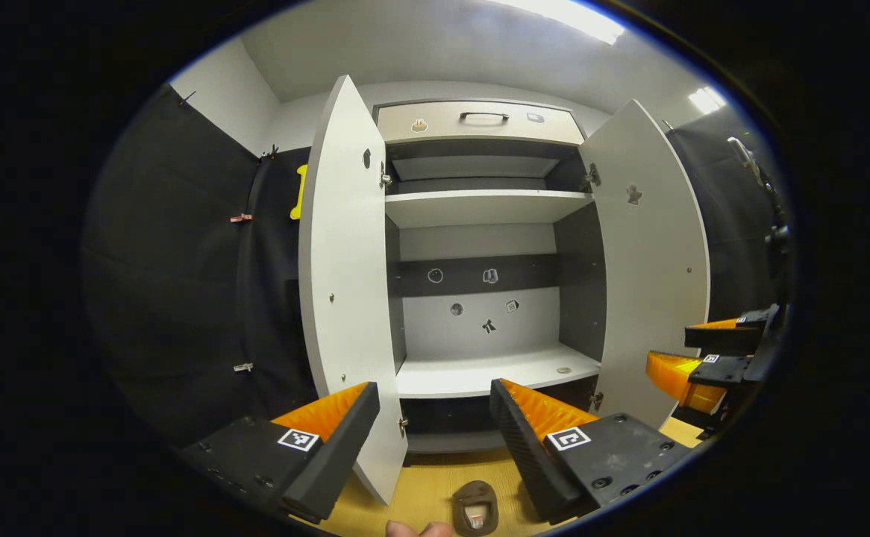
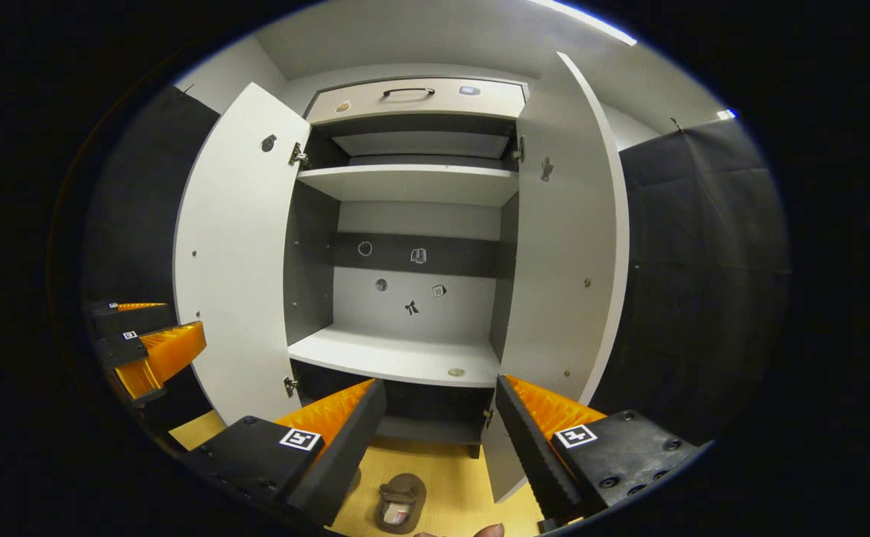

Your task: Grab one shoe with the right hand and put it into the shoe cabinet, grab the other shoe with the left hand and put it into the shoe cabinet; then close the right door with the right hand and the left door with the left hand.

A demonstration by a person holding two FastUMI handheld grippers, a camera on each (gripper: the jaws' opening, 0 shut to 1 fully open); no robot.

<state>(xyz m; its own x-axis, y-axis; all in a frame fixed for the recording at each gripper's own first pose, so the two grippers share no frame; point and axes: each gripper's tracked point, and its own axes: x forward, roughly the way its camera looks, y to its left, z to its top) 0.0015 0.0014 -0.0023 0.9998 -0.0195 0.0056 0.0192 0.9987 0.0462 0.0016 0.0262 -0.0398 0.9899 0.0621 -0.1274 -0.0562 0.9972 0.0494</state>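
Both doors of the shoe cabinet (image 1: 480, 298) stand open for loading; left claw (image 1: 435, 425) and right claw (image 2: 439, 421) gape empty above a shoe (image 2: 400, 501) on the floor before it.

A brown shoe (image 1: 475, 508) lay on the floor before the white shoe cabinet (image 1: 480, 216), both doors open.

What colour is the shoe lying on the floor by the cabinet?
The shoe is dark brown with a lighter insole, best seen in the right gripper view, on the yellowish wooden floor.
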